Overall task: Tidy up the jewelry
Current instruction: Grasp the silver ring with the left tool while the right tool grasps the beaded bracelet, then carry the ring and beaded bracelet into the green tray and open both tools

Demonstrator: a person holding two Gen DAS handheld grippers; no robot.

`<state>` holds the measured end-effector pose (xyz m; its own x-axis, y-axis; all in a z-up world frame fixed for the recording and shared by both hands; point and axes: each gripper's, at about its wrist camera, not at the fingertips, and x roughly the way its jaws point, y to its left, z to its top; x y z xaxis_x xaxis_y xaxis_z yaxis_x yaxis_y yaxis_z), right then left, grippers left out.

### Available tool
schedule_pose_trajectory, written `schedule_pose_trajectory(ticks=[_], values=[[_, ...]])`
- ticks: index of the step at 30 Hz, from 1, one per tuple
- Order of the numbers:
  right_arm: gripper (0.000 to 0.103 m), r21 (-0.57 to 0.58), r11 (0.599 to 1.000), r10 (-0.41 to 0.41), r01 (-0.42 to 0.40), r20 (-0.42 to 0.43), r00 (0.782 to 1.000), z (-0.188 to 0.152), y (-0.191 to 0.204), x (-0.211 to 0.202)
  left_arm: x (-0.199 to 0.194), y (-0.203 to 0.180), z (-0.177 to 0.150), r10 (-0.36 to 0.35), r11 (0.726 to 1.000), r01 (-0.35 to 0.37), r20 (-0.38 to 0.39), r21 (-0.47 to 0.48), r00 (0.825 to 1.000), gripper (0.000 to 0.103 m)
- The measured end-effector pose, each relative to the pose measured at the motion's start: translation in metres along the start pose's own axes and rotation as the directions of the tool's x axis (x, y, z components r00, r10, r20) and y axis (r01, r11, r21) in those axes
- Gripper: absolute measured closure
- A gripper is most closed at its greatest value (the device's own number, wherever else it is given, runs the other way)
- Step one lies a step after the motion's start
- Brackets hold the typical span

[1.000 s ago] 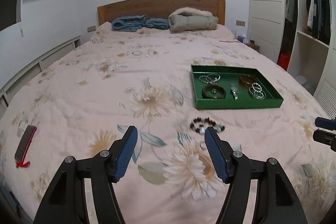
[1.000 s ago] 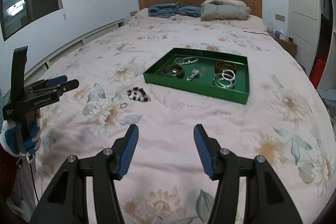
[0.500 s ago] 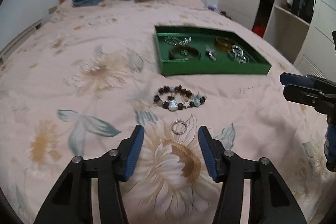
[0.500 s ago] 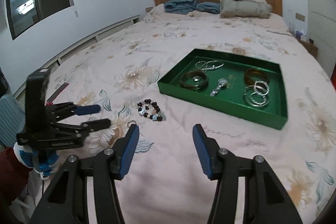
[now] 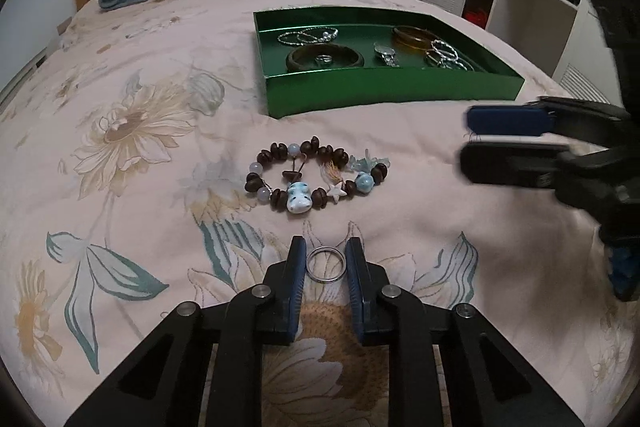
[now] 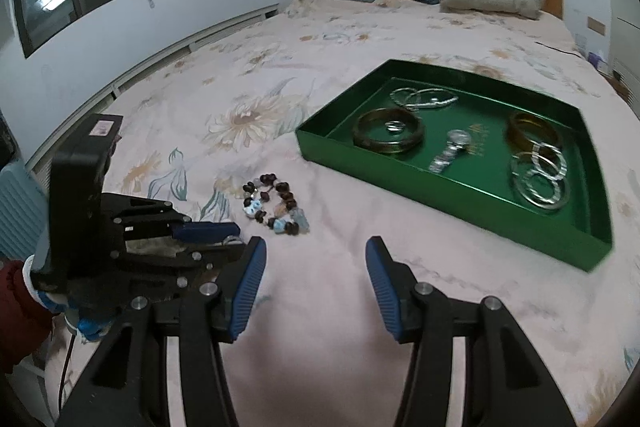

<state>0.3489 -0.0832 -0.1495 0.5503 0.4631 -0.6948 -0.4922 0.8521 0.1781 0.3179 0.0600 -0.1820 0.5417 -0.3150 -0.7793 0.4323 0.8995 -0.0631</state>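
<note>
Ring: a thin silver metal ring [image 5: 326, 264] lies flat on the floral bedspread, framed between the two blue pads of the left claw [image 5: 326, 255], which have just been closing around it.
Bracelet: a dark brown wooden bead bracelet with pale blue ceramic charms [image 5: 316, 174] lies just beyond that claw's tips.
Tray: a shallow green rectangular tray [image 5: 392, 89], farther ahead of the claw, holds bangles, silver rings and a watch.
</note>
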Motion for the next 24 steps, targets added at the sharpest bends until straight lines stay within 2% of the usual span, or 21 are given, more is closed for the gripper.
schedule_pose_trajectory(ticks=[2,4,5,10,16,17,18,19,24], values=[[0.054,-0.014,1.000,0.014,-0.014,-0.015,1.000,0.004,0.003,0.011,-0.003,0.005,-0.001,0.006,1.000,-0.006,0.014,-0.020,1.000,0.083],[0.063,-0.025,0.999,0.026,-0.027,-0.032,0.999,0.008,0.008,0.022,-0.006,0.010,-0.002,0.009,0.999,-0.008,0.028,-0.044,1.000,0.083],[0.064,-0.032,0.999,0.033,-0.035,-0.046,0.998,0.011,0.010,0.030,-0.009,0.012,-0.003,0.010,0.999,-0.008,0.035,-0.054,0.999,0.083],[0.065,-0.064,0.996,0.056,-0.063,-0.103,0.993,0.020,0.020,0.060,-0.018,0.030,-0.007,0.013,0.992,-0.005,0.065,-0.129,0.998,0.083],[0.065,-0.166,0.985,0.022,-0.051,-0.175,0.984,0.021,0.035,0.087,-0.025,0.046,-0.008,0.028,0.981,-0.011,0.085,-0.193,0.996,0.083],[0.067,-0.169,0.984,0.016,-0.047,-0.179,0.984,0.022,0.035,0.089,-0.026,0.047,-0.009,0.033,0.980,-0.015,0.086,-0.199,0.996,0.083],[0.082,-0.180,0.983,0.004,-0.037,-0.180,0.984,0.023,0.036,0.090,-0.027,0.047,-0.008,0.038,0.979,-0.019,0.087,-0.204,0.995,0.083],[0.091,-0.188,0.982,-0.009,-0.026,-0.179,0.984,0.023,0.036,0.091,-0.029,0.047,-0.007,0.042,0.978,-0.023,0.090,-0.208,0.995,0.083],[0.093,-0.182,0.983,-0.025,-0.001,-0.142,0.990,0.020,0.038,0.072,-0.044,0.043,0.003,0.041,0.978,-0.016,0.116,-0.210,0.992,0.083]])
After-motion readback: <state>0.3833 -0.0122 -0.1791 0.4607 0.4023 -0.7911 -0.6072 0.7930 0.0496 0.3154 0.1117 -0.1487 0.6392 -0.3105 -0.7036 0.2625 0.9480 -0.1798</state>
